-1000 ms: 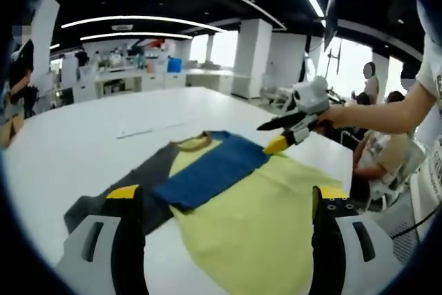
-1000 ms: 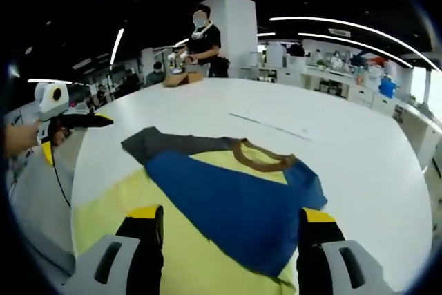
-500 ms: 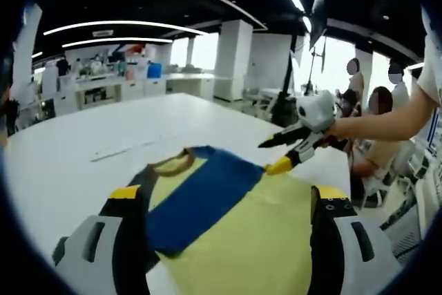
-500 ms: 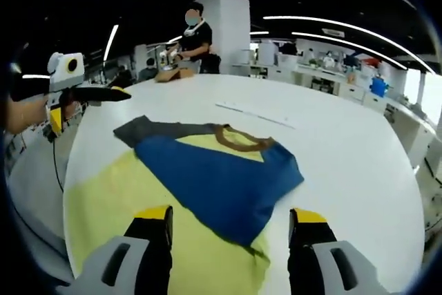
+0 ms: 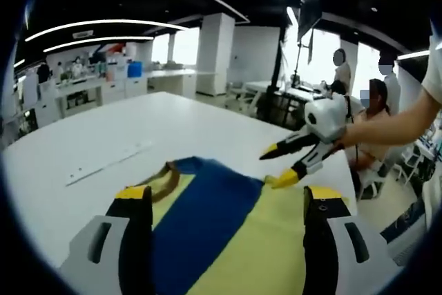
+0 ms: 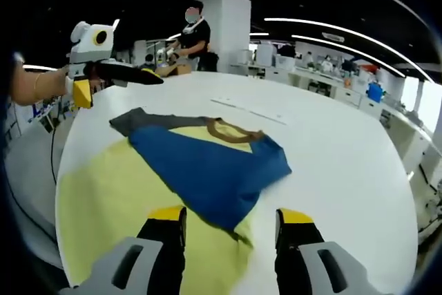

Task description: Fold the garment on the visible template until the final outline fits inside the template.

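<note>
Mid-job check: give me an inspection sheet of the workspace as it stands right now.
Surface: white table, large, rounded edge.
Job's things: yellow garment lying flat, blue sleeve folded across it, grey sleeve spread out, brown collar. Template: cannot make one out.
Clutter: thin white strip beyond the garment.
Grippers: left claw open above the garment; right claw open over the blue sleeve's edge.
Cables: one hanging below the left claw's hand.
Surroundings: open office, people nearby.
</note>
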Demonstrator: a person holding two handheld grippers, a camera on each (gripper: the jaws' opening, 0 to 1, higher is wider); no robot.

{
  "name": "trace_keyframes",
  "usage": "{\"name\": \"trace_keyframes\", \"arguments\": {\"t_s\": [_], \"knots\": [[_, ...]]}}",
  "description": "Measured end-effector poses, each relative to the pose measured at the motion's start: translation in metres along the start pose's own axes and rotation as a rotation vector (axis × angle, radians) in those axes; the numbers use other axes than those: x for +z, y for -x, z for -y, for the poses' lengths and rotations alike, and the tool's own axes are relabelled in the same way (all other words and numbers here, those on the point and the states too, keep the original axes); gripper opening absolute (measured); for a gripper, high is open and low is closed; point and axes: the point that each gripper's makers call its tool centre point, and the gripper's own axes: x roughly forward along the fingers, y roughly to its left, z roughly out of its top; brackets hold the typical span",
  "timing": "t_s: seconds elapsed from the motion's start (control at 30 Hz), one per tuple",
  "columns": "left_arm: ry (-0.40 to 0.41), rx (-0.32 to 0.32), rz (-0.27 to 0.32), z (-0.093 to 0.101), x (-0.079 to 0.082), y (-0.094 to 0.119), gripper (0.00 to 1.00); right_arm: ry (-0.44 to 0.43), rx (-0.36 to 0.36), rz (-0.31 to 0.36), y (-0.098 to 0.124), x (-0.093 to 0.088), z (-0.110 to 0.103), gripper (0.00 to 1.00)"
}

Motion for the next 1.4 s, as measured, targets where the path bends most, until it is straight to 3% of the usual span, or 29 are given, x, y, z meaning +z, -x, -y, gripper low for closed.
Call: {"name": "trace_keyframes", "arguments": {"t_s": [0.17,0.7,1.03,1.4], "knots": [[-0.017,-0.029,-0.026,-0.002,-0.002,-0.023,0.85,0.060,-0.007,-0.018,-0.001,-0.006,0.000,0.40],[-0.008,-0.080,-0.032,-0.014,0.002,-0.097,0.73,0.075,0.006,-0.026,-0.006,-0.017,-0.003,0.25],[-0.003,-0.087,-0.099,-0.023,-0.014,-0.137,0.59,0.091,0.011,-0.024,-0.008,-0.019,-0.006,0.20],[-0.005,-0.070,-0.096,-0.031,-0.017,-0.173,0.42,0.086,0.012,-0.016,-0.015,-0.023,-0.008,0.14]]}}
